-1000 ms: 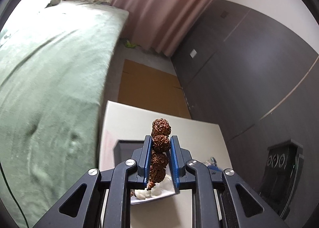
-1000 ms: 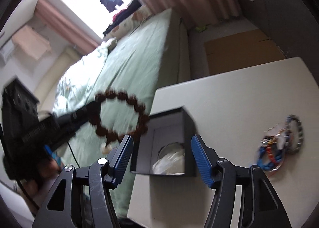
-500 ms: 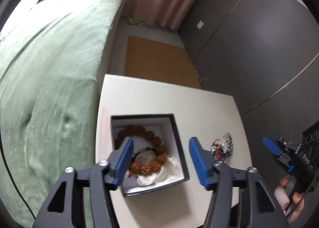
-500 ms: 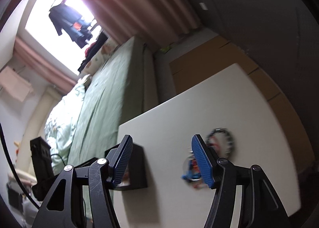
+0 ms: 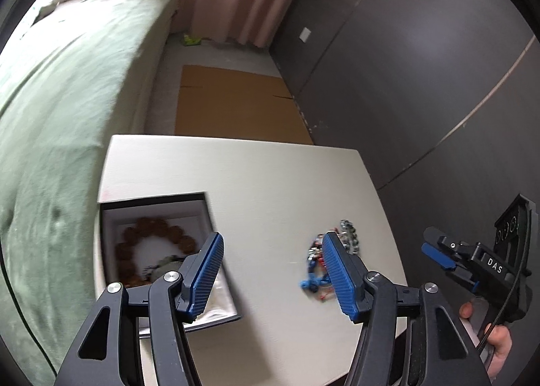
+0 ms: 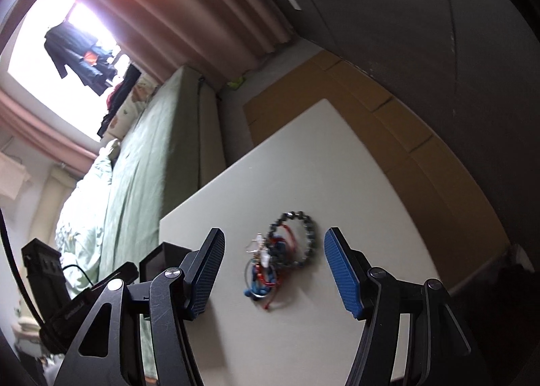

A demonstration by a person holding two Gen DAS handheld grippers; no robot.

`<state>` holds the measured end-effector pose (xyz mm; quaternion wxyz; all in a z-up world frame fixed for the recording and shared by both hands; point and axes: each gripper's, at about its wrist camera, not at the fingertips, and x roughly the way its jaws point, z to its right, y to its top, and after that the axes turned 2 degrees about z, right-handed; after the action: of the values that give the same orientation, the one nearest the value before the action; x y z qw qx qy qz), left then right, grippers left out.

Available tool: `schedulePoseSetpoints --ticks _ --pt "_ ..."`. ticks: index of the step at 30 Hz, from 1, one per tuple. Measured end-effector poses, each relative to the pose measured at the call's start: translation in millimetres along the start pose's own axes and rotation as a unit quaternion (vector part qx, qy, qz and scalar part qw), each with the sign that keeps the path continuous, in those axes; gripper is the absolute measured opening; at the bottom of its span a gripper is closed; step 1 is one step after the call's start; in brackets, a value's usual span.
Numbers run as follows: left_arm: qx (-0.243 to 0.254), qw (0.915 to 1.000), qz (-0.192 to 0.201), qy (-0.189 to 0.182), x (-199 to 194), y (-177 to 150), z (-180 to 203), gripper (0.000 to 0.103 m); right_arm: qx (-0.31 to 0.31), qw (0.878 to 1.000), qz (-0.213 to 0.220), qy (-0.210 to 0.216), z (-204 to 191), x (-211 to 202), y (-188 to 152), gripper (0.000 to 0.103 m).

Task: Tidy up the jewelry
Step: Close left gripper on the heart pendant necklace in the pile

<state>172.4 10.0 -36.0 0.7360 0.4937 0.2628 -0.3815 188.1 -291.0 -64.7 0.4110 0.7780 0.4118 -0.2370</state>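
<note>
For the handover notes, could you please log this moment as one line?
left claw: open, empty | right claw: open, empty | brown bead bracelet: in box | bracelet pile: on table

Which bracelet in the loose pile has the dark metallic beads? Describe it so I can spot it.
On the white table, right of the black box, lies a tangled jewelry pile. The dark beaded bracelet forms its far-right ring: grey-blue shiny beads, unlike the red and blue cords beside it.

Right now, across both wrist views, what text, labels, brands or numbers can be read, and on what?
"DAS": white letters on the black body of the right claw, seen in the left wrist view.
Embossed lettering on the dark body of the left claw's handle, seen in the right wrist view: too dark and blurred to read.
Nothing else legible in either view.
</note>
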Motion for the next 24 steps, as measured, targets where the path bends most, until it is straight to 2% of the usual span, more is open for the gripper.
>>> schedulePoseSetpoints --ticks 15,19,24 --pt "0.041 0.9988 -0.024 0.013 64 -11 67 0.06 0.01 1.0 -0.02 -0.001 23 -6 2 0.062" --pt "0.036 0.9983 -0.041 0.02 87 -11 72 0.045 0.021 1.0 -0.017 0.003 32 -10 4 0.062" --pt "0.023 0.9977 -0.057 0.027 109 -15 74 0.044 0.028 0.999 -0.018 0.003 39 -14 3 0.062"
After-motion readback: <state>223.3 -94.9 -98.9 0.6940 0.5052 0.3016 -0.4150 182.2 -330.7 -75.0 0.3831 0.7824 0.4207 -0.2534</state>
